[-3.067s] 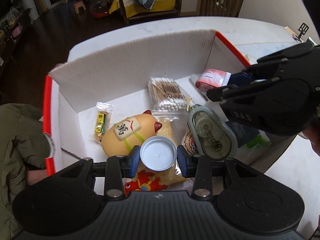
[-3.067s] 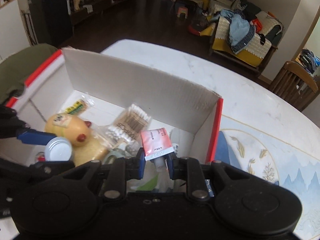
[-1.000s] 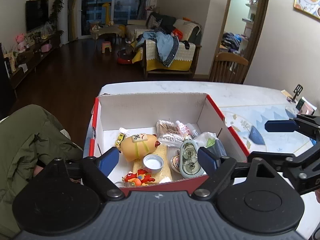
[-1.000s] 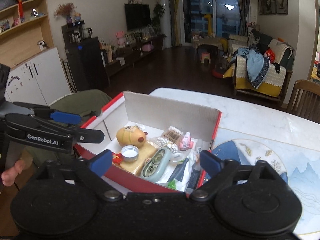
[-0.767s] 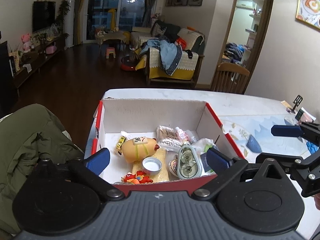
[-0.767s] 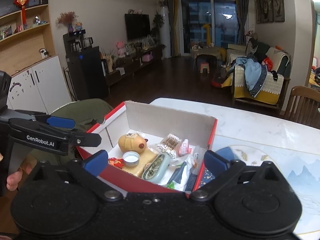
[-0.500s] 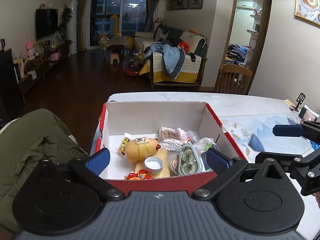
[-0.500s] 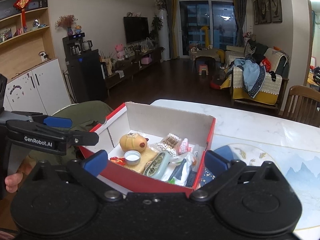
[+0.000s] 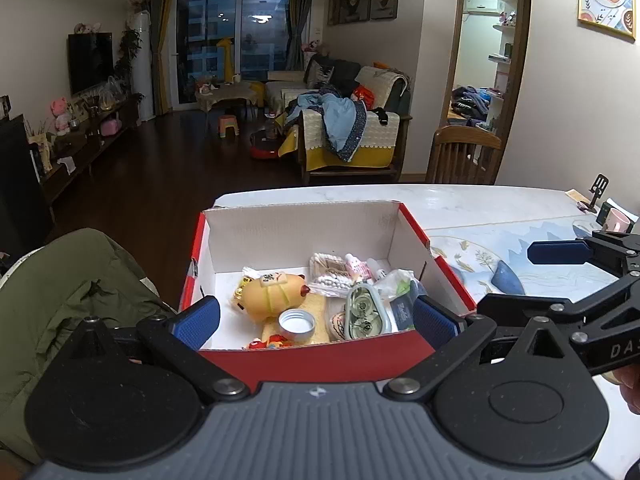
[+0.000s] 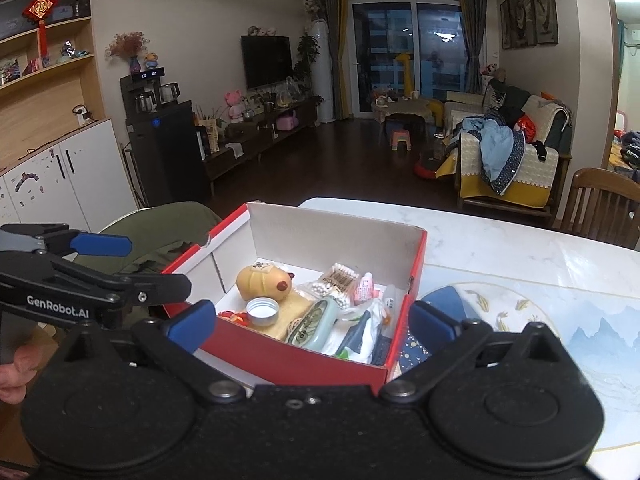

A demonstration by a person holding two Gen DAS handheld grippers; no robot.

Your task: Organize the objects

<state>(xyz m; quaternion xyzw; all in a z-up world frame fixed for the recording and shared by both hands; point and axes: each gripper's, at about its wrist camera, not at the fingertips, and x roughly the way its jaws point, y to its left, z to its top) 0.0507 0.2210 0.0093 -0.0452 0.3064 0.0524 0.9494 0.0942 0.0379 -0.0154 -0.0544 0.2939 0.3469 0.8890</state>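
A red cardboard box (image 9: 320, 358) with white inside walls stands on the table. In it lie a yellow pig toy (image 9: 272, 292), a silver-lidded jar (image 9: 297, 322), a pack of cotton swabs (image 9: 330, 270), a small pink bottle (image 9: 358, 268), a green correction-tape dispenser (image 9: 362, 312) and crumpled plastic bags (image 10: 356, 334). My left gripper (image 9: 316, 322) hangs open, back from the box's near wall, with nothing between its pads. My right gripper (image 10: 312, 324) is open too, off the box's near right corner, also holding nothing. Each gripper's fingers (image 9: 558, 251) show at the edge of the other view.
The white marble table (image 10: 500, 248) carries a placemat (image 10: 592, 320) with blue mountains to the right of the box. A green jacket (image 9: 68, 292) is bunched left of the box. A pink mug (image 9: 616, 220) and a wooden chair (image 9: 464, 156) are at the far right.
Three seconds ago the left gripper was shut on the lidded jar and the right on the pink bottle. Both have let go, opened wide and drawn back from the box.
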